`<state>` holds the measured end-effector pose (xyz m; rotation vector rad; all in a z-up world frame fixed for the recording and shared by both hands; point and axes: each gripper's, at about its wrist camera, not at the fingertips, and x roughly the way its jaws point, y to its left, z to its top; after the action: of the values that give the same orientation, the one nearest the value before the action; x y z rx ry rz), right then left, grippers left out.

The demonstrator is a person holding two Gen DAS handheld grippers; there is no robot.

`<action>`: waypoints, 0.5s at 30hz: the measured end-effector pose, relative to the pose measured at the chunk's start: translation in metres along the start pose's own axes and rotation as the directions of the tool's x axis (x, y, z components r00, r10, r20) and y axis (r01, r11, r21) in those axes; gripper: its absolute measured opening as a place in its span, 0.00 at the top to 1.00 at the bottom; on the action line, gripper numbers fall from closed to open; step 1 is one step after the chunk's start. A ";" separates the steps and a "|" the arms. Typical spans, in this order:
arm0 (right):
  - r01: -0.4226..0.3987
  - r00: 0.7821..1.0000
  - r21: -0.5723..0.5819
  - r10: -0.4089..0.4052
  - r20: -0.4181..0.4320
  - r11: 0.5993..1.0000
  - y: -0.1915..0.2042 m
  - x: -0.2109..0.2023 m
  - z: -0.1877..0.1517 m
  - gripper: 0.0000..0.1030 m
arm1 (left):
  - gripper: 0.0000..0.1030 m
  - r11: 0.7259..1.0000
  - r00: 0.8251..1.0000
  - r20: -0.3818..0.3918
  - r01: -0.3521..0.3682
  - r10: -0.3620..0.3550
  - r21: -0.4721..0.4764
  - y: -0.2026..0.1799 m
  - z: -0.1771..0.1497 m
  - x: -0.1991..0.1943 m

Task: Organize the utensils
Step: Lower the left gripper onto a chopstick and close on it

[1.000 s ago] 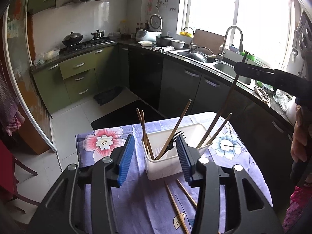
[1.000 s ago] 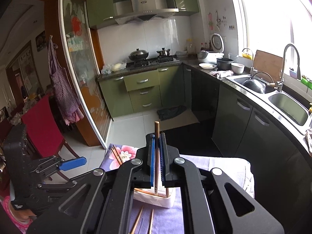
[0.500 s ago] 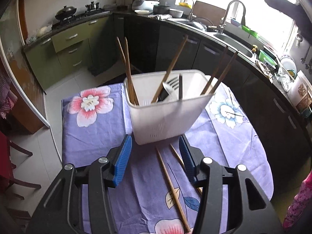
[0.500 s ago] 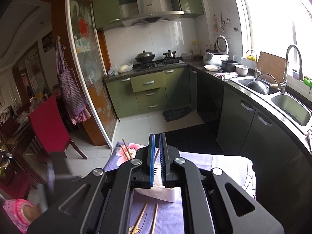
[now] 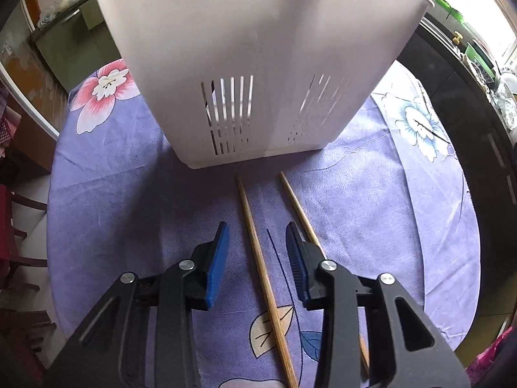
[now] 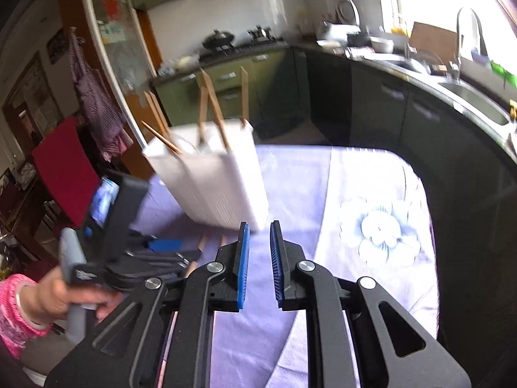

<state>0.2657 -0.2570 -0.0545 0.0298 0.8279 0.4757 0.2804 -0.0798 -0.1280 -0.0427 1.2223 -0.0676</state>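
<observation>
Your left gripper (image 5: 257, 252) sits low in the centre of its frame, blue pads apart, straddling one chopstick (image 5: 262, 274) that lies on the purple floral tablecloth (image 5: 371, 213). A second chopstick (image 5: 299, 213) lies just to the right, passing under the right-hand pad. The white utensil basket (image 5: 258, 48) fills the upper half of that frame — slotted wall facing you. In the right wrist view, your right gripper (image 6: 259, 255) holds nothing, pads slightly apart, and the basket, blurred and holding several upright chopsticks (image 6: 210, 110), stands centre left.
</observation>
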 end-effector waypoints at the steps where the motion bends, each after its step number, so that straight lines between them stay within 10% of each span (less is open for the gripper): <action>1: 0.004 1.000 0.013 -0.004 -0.016 1.000 -0.007 0.006 -0.006 0.87 | 0.69 1.000 1.000 -0.005 -0.012 0.012 0.003 -0.001 0.001 0.002; 15: 0.027 0.997 0.057 -0.023 -0.080 0.998 -0.039 0.037 -0.022 0.80 | 0.93 0.995 0.995 -0.018 -0.100 0.100 0.018 -0.017 0.001 0.022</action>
<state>0.2861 -0.2800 -0.1035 0.0547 0.9188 0.4312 0.2885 -0.0986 -0.1475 0.0341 1.2409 0.0091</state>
